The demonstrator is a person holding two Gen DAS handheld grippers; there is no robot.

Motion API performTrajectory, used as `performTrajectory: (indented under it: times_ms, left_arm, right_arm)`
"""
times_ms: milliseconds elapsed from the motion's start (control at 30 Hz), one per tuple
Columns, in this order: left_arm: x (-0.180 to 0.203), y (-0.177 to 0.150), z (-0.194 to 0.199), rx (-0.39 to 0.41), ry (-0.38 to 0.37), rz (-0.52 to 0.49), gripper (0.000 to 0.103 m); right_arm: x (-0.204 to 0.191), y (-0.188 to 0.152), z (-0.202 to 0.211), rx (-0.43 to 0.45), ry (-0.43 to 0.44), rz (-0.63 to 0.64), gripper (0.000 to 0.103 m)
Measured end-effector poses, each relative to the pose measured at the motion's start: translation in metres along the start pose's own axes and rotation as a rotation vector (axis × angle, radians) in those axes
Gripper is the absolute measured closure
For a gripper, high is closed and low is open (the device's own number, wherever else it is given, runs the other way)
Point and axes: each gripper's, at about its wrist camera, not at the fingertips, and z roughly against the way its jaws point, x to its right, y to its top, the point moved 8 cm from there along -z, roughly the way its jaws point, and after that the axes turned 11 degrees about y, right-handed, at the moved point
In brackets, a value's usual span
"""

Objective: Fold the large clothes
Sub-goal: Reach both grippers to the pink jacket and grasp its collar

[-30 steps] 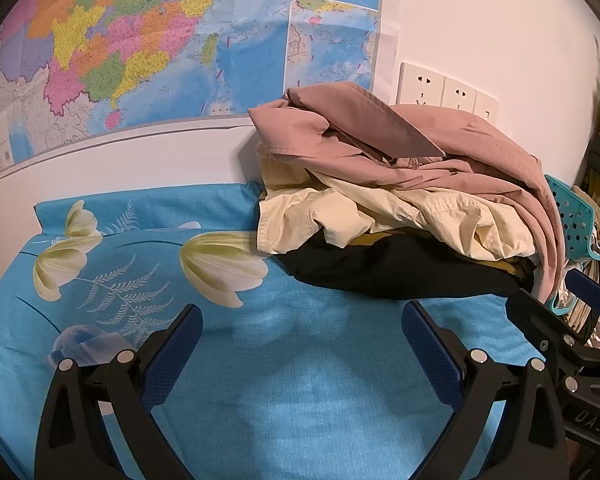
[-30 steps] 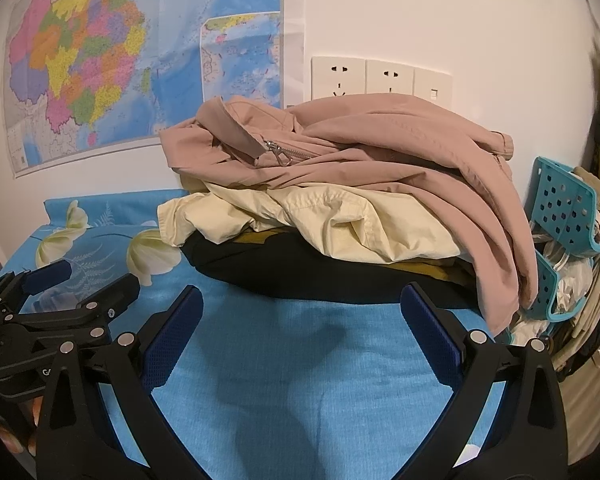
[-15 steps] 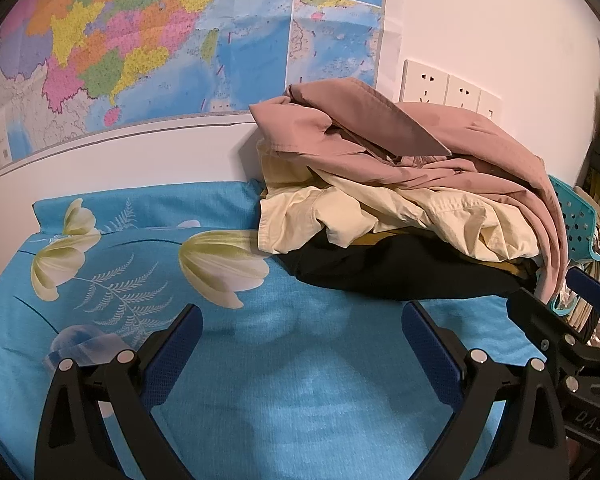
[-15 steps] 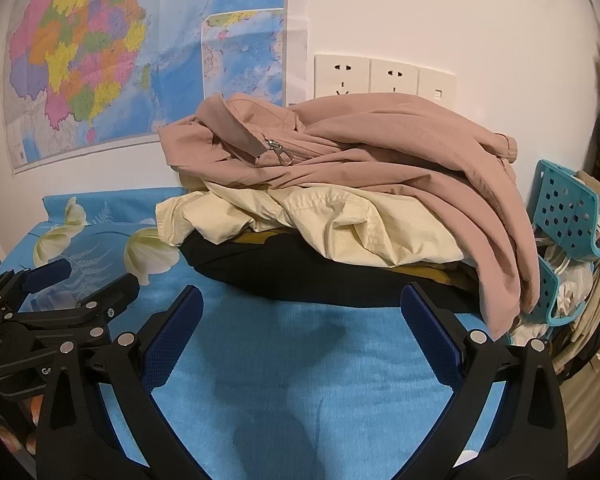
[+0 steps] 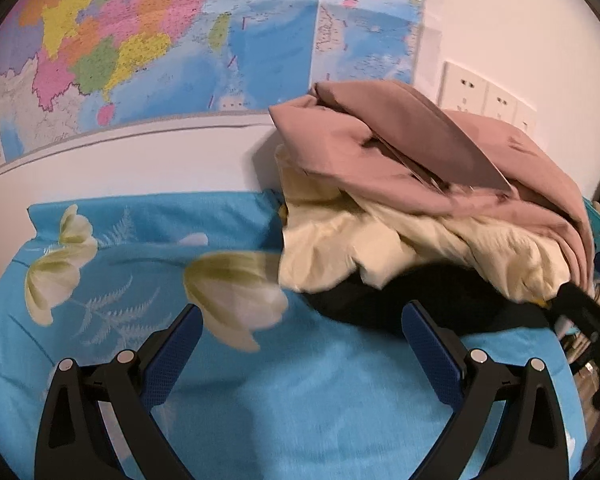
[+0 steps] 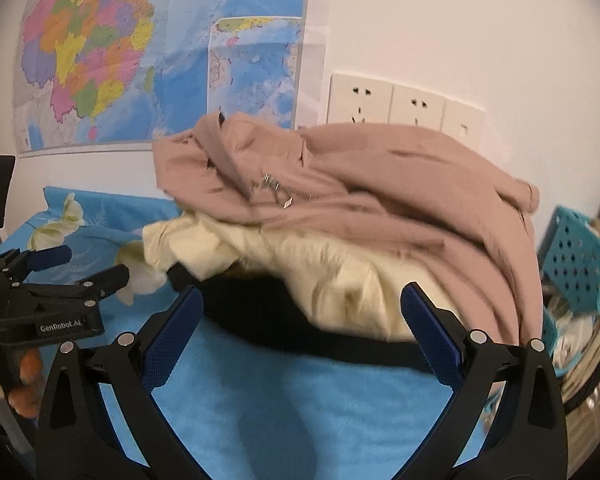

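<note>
A heap of clothes lies at the far right of a bed, pushed up against the white wall. On top is a dusty pink jacket (image 6: 380, 184) with a small metal zip pull showing near its collar; under it sits a crumpled cream shirt (image 6: 324, 276), and at the bottom a black garment (image 6: 260, 316) spreads out onto the bedding. The bed is covered by a bright blue sheet (image 5: 300, 392) printed with pale tulips and fern sprigs. The left claw (image 5: 300, 344) is spread wide with nothing between its blue-padded fingers, hovering over the bare sheet just short of the heap; a printed tulip lies between its fingertips. The right claw (image 6: 300, 328) is likewise spread wide and holds nothing, with its fingertips at the front edge of the heap, over the black garment and the cream shirt; whether they touch the cloth cannot be told. In the right wrist view the left claw appears at the far left, gripped by a hand (image 6: 18, 380). A large coloured map (image 5: 140, 48) hangs on the wall above the bed, three white sockets (image 6: 404, 108) sit behind the heap, and a turquoise perforated basket (image 6: 576, 264) stands to the right of the bed.
</note>
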Motion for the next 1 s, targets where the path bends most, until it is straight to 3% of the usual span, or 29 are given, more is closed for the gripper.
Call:
performTrajectory:
  times_ms: [233, 433, 533, 733, 800, 833, 867, 900, 967, 1000]
  left_arm:
    - [-0.003, 0.041, -0.036, 0.021, 0.012, 0.005, 0.007]
    - [-0.012, 0.064, -0.071, 0.017, -0.004, 0.015, 0.007]
    - [-0.015, 0.073, -0.083, 0.030, -0.024, 0.015, 0.007]
    - [-0.010, 0.084, -0.102, 0.055, -0.087, -0.014, 0.007]
    - [-0.006, 0.085, -0.105, 0.073, -0.089, -0.039, 0.011]
    - [-0.004, 0.085, -0.108, 0.079, -0.091, -0.059, 0.016]
    - [-0.002, 0.085, -0.110, 0.080, -0.096, -0.071, 0.020]
    - [-0.001, 0.085, -0.112, 0.079, -0.099, -0.076, 0.021]
    - [-0.002, 0.086, -0.116, 0.075, -0.122, -0.072, 0.026]
    - [-0.003, 0.087, -0.117, 0.074, -0.133, -0.070, 0.026]
  right_arm:
    - [0.015, 0.065, -0.034, 0.020, 0.047, 0.097, 0.005]
    - [-0.002, 0.113, -0.086, -0.022, 0.186, 0.193, 0.006]
    - [-0.012, 0.127, -0.113, -0.061, 0.274, 0.221, 0.008]
    - [-0.041, 0.135, -0.156, -0.136, 0.345, 0.381, 0.006]
    - [-0.054, 0.128, -0.173, -0.193, 0.359, 0.444, 0.006]
    - [-0.059, 0.127, -0.177, -0.206, 0.366, 0.463, 0.009]
    - [-0.063, 0.126, -0.179, -0.213, 0.372, 0.485, 0.030]
    - [-0.067, 0.126, -0.178, -0.215, 0.393, 0.487, 0.061]
    - [-0.068, 0.127, -0.170, -0.223, 0.429, 0.465, 0.087]
    - [-0.066, 0.129, -0.165, -0.213, 0.420, 0.461, 0.089]
